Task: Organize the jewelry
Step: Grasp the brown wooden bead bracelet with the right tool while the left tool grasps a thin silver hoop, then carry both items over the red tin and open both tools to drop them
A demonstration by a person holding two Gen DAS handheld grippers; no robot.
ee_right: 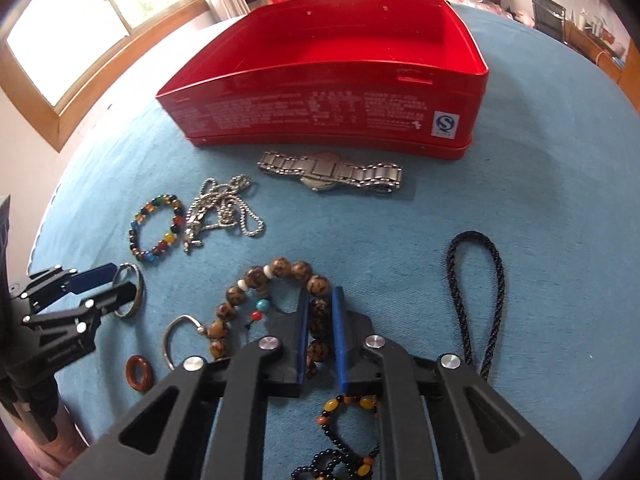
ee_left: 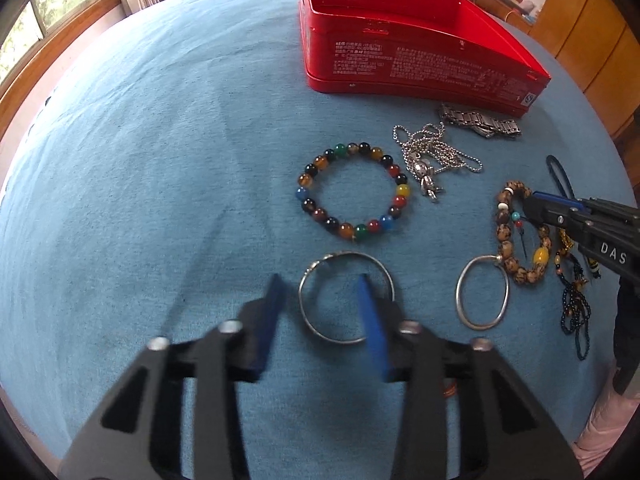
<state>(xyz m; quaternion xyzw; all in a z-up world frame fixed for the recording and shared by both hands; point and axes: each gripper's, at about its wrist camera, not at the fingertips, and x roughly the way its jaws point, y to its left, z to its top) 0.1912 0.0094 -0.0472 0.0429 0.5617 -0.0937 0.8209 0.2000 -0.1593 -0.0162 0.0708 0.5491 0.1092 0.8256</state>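
Note:
My left gripper (ee_left: 320, 280) points down at the blue cloth, and its fingers straddle the left rim of a silver bangle (ee_left: 301, 300). One blue pad is outside the ring and one inside, with gaps to the metal, so it is open. My right gripper (ee_right: 321, 292) is shut on the brown bead bracelet (ee_right: 256, 276), with beads pinched between its blue pads. In the left wrist view the right gripper (ee_left: 528, 204) sits on that bracelet (ee_left: 506, 248) at the right. The open red tin (ee_left: 420, 68) stands at the back with nothing showing inside.
On the cloth lie a multicoloured bead bracelet (ee_left: 403, 190), a ball-chain necklace (ee_left: 428, 168), a steel watch (ee_right: 328, 172), a second silver bangle (ee_left: 458, 292), a brown ring (ee_right: 129, 372), a dark cord loop (ee_right: 450, 272) and a dark bead necklace (ee_right: 348, 404). Left of the bracelets the cloth is bare.

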